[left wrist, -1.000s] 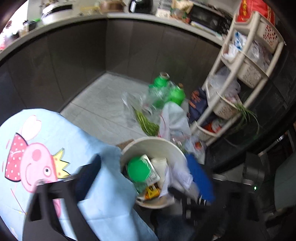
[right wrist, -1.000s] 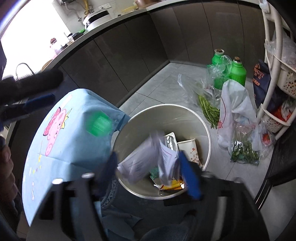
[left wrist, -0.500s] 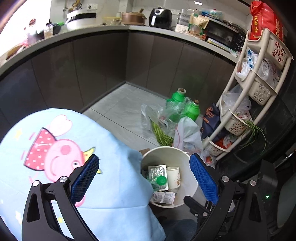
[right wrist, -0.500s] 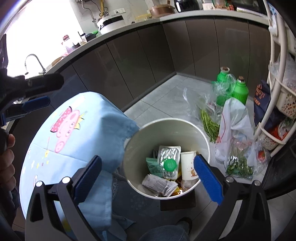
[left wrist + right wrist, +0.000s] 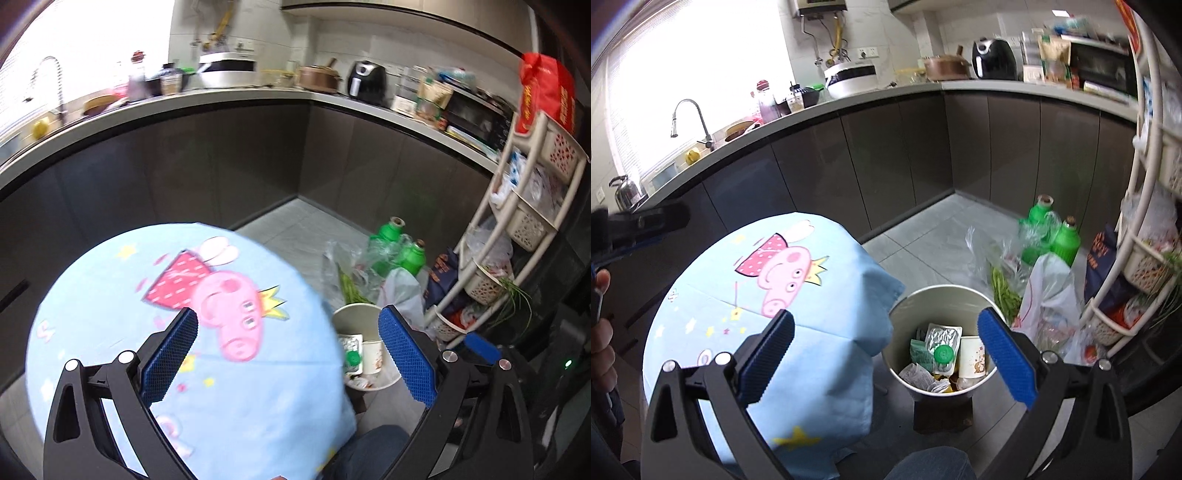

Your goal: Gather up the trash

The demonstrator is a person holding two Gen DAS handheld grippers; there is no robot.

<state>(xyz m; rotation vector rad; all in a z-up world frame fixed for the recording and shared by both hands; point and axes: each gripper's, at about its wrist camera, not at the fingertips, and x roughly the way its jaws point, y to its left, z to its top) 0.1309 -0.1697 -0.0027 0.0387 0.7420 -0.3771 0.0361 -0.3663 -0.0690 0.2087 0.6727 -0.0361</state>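
Observation:
A round beige trash bin [image 5: 923, 295] stands on the floor beside a round table with a light blue cartoon-pig cloth [image 5: 738, 295]. Inside lie a green-capped item [image 5: 942, 355], a foil pack [image 5: 942, 334], a paper cup [image 5: 973, 356] and crumpled paper [image 5: 916, 373]. My right gripper [image 5: 886, 354] is open and empty, above the bin's near rim. My left gripper [image 5: 288, 354] is open and empty over the table's cloth [image 5: 129, 295], with the bin [image 5: 351, 312] to its right. The left gripper also shows at the right wrist view's left edge [image 5: 639, 229].
Green bottles [image 5: 1049, 232], plastic bags with greens [image 5: 1004, 288] and a white bag [image 5: 1049, 295] sit on the floor behind the bin. A tiered basket rack [image 5: 517, 236] stands at the right. Dark cabinets under a cluttered counter [image 5: 923, 88] ring the room.
Both grippers opened and dropped their trash, a green-capped item and crumpled paper, into the bin. Both then rose and drew back, the left one swinging over the table.

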